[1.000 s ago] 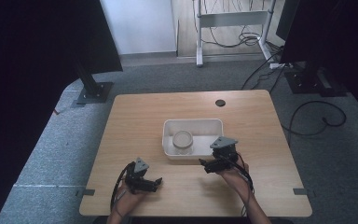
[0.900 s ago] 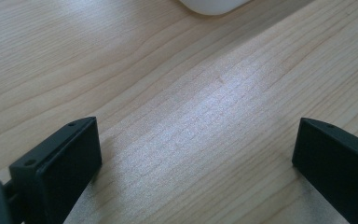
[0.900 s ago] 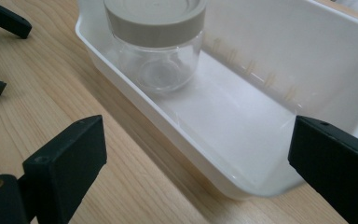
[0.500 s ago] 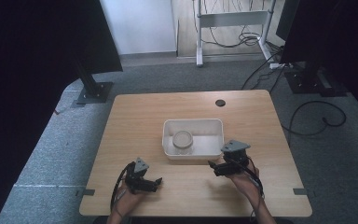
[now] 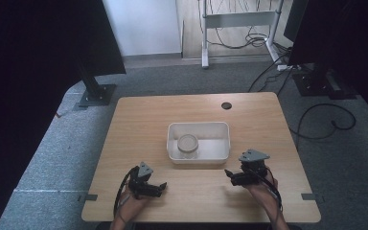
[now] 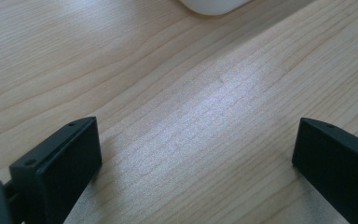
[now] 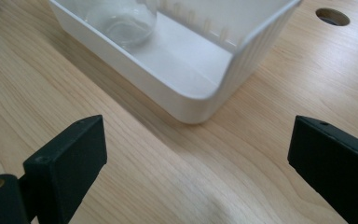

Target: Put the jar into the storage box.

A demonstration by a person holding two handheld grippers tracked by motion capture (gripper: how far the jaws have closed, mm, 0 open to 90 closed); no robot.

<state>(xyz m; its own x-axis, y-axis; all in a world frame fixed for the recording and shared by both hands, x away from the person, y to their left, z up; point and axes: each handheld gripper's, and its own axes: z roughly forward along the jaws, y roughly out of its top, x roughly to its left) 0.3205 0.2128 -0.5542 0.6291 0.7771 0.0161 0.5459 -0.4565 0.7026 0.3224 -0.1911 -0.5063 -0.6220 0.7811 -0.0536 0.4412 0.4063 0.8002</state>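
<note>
Both hands rest at the near edge of the wooden bench [image 5: 139, 124], one gripper in each. My left gripper [image 5: 159, 188] sits near the front left, jaws spread wide with bare wood grain between them in the left gripper view; it holds nothing. My right gripper [image 5: 230, 175] sits near the front right, just in front of the right corner of the white tray [image 5: 223, 143], jaws also spread wide and empty.

The tray stands at the middle of the bench, between and beyond the two grippers. A clear glass jar [image 5: 188, 143] stands upright inside it, toward its left end. In the right gripper view the tray's rounded near corner [image 7: 200, 105] lies just ahead of my jaws, not touching them. A round cable hole [image 5: 226, 105] sits in the bench beyond the tray.
</note>
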